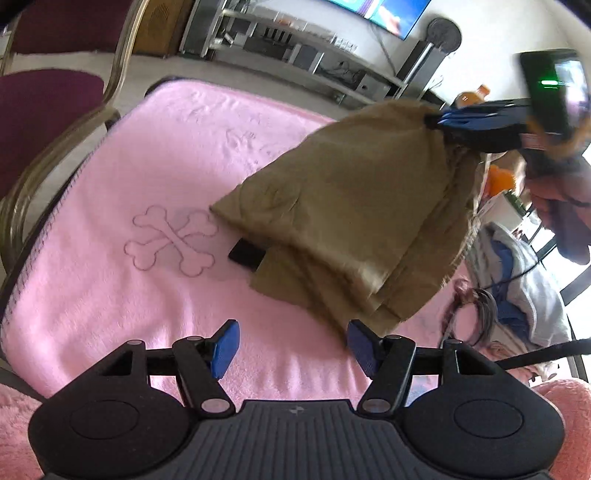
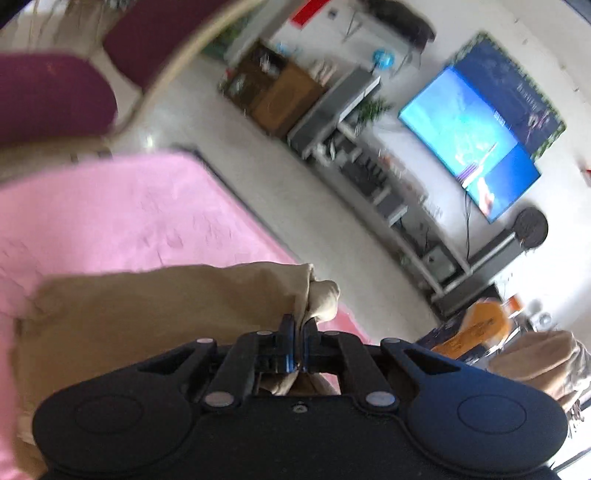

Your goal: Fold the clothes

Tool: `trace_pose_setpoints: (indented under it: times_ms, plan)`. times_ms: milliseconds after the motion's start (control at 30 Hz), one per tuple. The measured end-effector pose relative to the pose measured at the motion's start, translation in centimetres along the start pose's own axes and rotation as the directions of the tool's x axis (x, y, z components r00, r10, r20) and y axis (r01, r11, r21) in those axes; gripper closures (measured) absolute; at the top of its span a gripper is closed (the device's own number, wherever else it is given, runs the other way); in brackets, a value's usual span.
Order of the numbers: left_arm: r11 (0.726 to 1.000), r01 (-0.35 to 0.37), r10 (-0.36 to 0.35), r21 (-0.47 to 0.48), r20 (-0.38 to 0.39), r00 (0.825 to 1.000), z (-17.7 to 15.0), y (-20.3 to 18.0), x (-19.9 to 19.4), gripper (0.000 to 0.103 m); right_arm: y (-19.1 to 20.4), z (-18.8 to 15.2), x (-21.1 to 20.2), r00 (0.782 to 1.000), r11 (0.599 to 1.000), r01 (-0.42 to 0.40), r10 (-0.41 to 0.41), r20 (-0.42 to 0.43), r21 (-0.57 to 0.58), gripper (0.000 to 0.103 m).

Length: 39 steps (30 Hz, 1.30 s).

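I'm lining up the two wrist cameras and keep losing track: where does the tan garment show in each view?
Left wrist view: the tan garment hangs centre-right, pinched at its top by the right hand-held gripper, lower edge on the pink blanket.
Right wrist view: the garment fills the lower left, bunched between the closed fingers.
Shared landmark: the television, at the left wrist view's top edge.

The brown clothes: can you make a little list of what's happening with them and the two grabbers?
garment: tan garment, partly folded
surface: pink blanket with a crossed-bones pattern
right gripper: shut on one edge of the garment, lifting it
left gripper: open, empty, low over the blanket
under garment: small black item, cannot tell what it is
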<state>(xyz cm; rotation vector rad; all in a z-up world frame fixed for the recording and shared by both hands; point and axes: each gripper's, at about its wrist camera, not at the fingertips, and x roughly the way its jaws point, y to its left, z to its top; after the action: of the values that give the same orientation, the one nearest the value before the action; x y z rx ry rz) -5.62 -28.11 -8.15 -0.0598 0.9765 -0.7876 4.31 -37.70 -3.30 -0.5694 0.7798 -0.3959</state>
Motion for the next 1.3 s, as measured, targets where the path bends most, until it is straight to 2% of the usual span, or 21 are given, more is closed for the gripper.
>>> trace_pose_setpoints:
  times_ms: [100,133,200,300,367,400,467,533,567,600,667,767,867,900,933,967,1067,1100,1133,1300]
  plan:
    - [1.000,-0.018,0.018,0.013,-0.022,1.000,0.2,-0.3,0.9,0.041,0.1,-0.9,4.2,0.991,0.997,0.013,-0.004,-0.131,0.070,0.089]
    - [0.999,-0.027,0.028,0.021,-0.026,0.999,0.2,-0.3,1.1,0.041,0.0,-1.1,5.4,0.985,0.995,0.015,0.002,-0.170,0.100,0.081]
    - [0.999,-0.041,0.042,0.025,-0.029,0.999,0.2,-0.3,1.2,0.041,-1.2,-1.5,5.7,0.977,0.977,-0.003,0.049,-0.209,0.212,0.073]
    - [0.999,-0.052,0.052,0.011,-0.033,0.998,0.3,0.0,1.3,0.041,-4.0,-2.3,3.4,0.978,0.930,-0.015,0.091,-0.190,0.368,0.064]
    - [0.998,-0.061,0.062,0.015,-0.030,0.998,0.2,-0.1,1.2,0.041,-6.6,-3.3,0.9,0.978,0.857,-0.061,0.153,-0.141,0.511,0.054]
    - [0.998,-0.067,0.068,0.021,-0.027,0.997,0.2,-0.1,1.1,0.041,-8.4,-4.0,-0.4,0.974,0.789,-0.100,0.203,-0.103,0.606,0.051]
    - [0.998,-0.064,0.064,0.023,-0.031,0.997,0.2,-0.1,0.9,0.041,-11.4,-5.5,-2.9,0.955,0.628,-0.185,0.298,-0.013,0.756,0.039]
    - [0.999,-0.045,0.046,0.008,-0.025,0.999,0.5,0.0,0.4,0.041,-13.3,-7.5,-5.3,0.920,0.445,-0.278,0.380,0.102,0.851,0.035]
    - [0.999,-0.043,0.043,0.002,-0.015,0.999,0.8,0.1,0.0,0.041,-13.8,-8.7,-6.3,0.902,0.369,-0.313,0.404,0.152,0.875,0.033]
    - [0.999,-0.041,0.041,-0.005,-0.005,0.999,1.0,0.1,-0.4,0.040,-14.0,-10.0,-7.1,0.886,0.300,-0.338,0.420,0.195,0.892,0.027]
    - [0.999,-0.048,0.048,0.005,0.019,0.999,1.8,0.1,-1.1,0.037,-13.3,-12.7,-7.9,0.869,0.193,-0.351,0.430,0.243,0.916,0.021]
    - [0.996,-0.079,0.077,0.039,0.054,0.996,3.5,-0.1,-1.7,0.031,-10.2,-17.7,-6.5,0.825,-0.026,-0.323,0.482,0.295,0.946,0.020]
    - [0.989,-0.120,0.113,0.089,0.086,0.990,6.1,-0.2,-1.3,0.027,-6.4,-21.9,-3.6,0.777,-0.225,-0.270,0.523,0.350,0.936,0.028]
    - [0.985,-0.134,0.124,0.106,0.097,0.988,7.0,-0.2,-1.1,0.024,-5.0,-23.0,-2.5,0.766,-0.282,-0.238,0.534,0.358,0.929,0.032]
    - [0.983,-0.143,0.132,0.117,0.099,0.986,7.9,0.0,-0.6,0.024,-4.0,-23.8,-1.4,0.757,-0.318,-0.224,0.539,0.370,0.921,0.037]
    - [0.981,-0.148,0.136,0.124,0.095,0.986,8.9,0.3,0.1,0.023,-3.0,-24.5,-0.5,0.752,-0.336,-0.215,0.543,0.375,0.917,0.039]
    - [0.981,-0.156,0.151,0.113,0.055,0.987,11.5,1.6,3.0,0.022,-0.8,-25.6,1.4,0.757,-0.337,-0.198,0.544,0.362,0.920,0.043]
    - [0.982,-0.157,0.154,0.102,0.041,0.987,12.2,2.0,4.1,0.022,-0.3,-25.9,2.0,0.752,-0.343,-0.197,0.548,0.366,0.918,0.043]
    - [0.985,-0.149,0.148,0.087,0.027,0.989,12.6,2.4,5.0,0.022,0.1,-26.3,2.4,0.748,-0.351,-0.199,0.549,0.373,0.915,0.047]
    - [0.997,-0.076,0.078,0.029,-0.074,0.994,14.2,4.4,9.9,0.022,0.7,-26.6,2.8,0.756,-0.394,-0.252,0.490,0.434,0.884,0.046]
